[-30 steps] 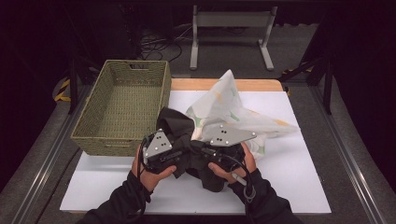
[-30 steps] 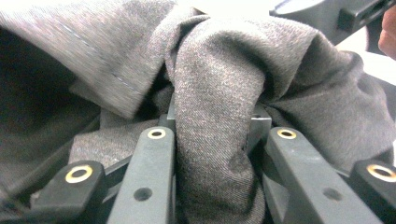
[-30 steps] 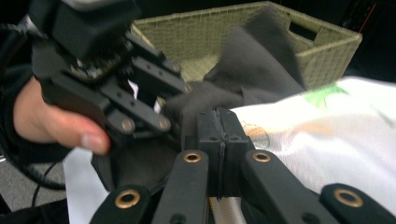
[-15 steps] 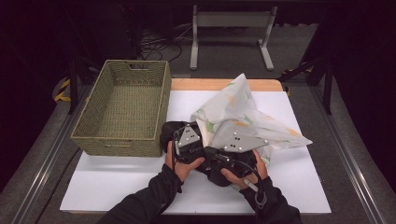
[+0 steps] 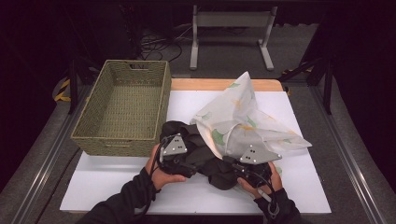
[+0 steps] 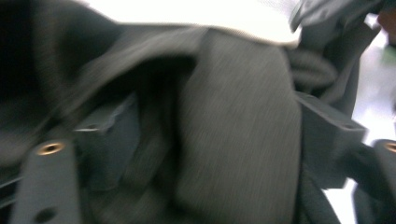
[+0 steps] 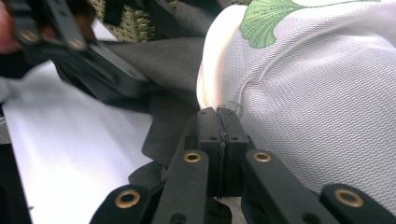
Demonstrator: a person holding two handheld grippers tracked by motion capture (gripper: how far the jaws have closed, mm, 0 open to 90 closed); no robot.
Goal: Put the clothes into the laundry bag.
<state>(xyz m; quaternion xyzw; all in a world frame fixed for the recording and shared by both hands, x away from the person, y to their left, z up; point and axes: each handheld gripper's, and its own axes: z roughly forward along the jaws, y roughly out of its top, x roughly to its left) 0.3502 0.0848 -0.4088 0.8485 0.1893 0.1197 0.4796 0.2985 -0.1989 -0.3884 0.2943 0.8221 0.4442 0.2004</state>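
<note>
A dark grey garment (image 5: pixel 205 156) lies crumpled at the middle of the white tabletop (image 5: pixel 107 182), partly under a white garment printed with green leaves (image 5: pixel 243 123). My left gripper (image 5: pixel 192 169) is open, and a thick fold of the dark garment (image 6: pixel 233 130) fills the gap between its jaws (image 6: pixel 217 140). My right gripper (image 5: pixel 234 163) is shut, its tips (image 7: pixel 218 116) pinching the edge of the white garment (image 7: pixel 317 93), whose creases run out from the tips. The left gripper (image 7: pixel 93 56) also shows in the right gripper view, close by and pointing toward the right one.
A woven green basket (image 5: pixel 123 109) with nothing in it stands at the back left, its near wall close to my left hand. A wooden strip (image 5: pixel 210 84) edges the table's far side. A grey metal stand (image 5: pixel 231 21) is on the floor beyond. Metal rails border the table.
Both grippers moved right and toward me. The dark garment was dragged along from beside the basket, and the white garment shifted right and changed shape.
</note>
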